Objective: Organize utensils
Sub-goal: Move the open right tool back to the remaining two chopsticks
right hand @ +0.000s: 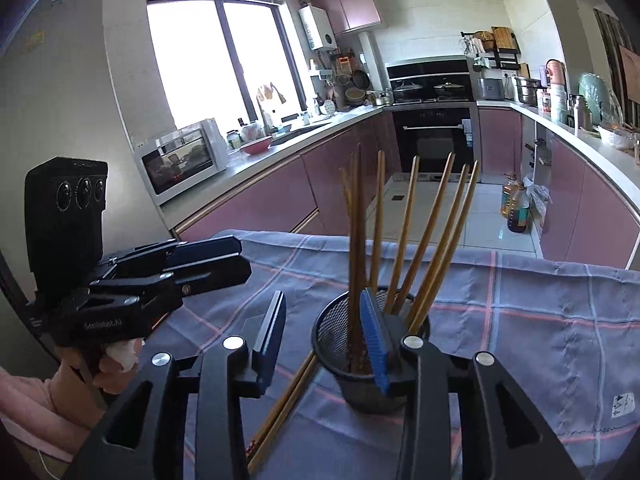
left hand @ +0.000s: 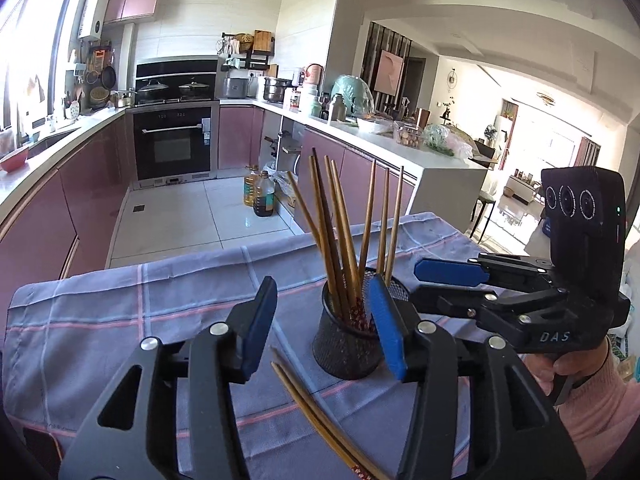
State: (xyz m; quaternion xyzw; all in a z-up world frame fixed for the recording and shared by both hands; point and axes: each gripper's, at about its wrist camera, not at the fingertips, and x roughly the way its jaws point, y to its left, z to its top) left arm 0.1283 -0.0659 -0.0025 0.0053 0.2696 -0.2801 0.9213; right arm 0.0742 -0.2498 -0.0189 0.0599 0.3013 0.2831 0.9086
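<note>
A black mesh cup (left hand: 348, 344) (right hand: 360, 364) stands upright on the checked cloth and holds several wooden chopsticks (left hand: 340, 240) (right hand: 420, 240). Two more chopsticks (left hand: 316, 416) (right hand: 284, 400) lie flat on the cloth beside it. My left gripper (left hand: 324, 324) is open and empty, with the cup near its right pad and the loose pair below it. My right gripper (right hand: 328, 340) is open and empty, its right pad over the cup's rim. Each gripper shows in the other's view: the right (left hand: 432, 284) and the left (right hand: 244, 258).
The table wears a blue-grey checked cloth (left hand: 120, 312) (right hand: 540, 312); its far edge drops to the tiled kitchen floor. Pink cabinets, an oven (left hand: 172, 144) and oil bottles (left hand: 258, 196) stand beyond. A microwave (right hand: 180, 164) sits on the counter.
</note>
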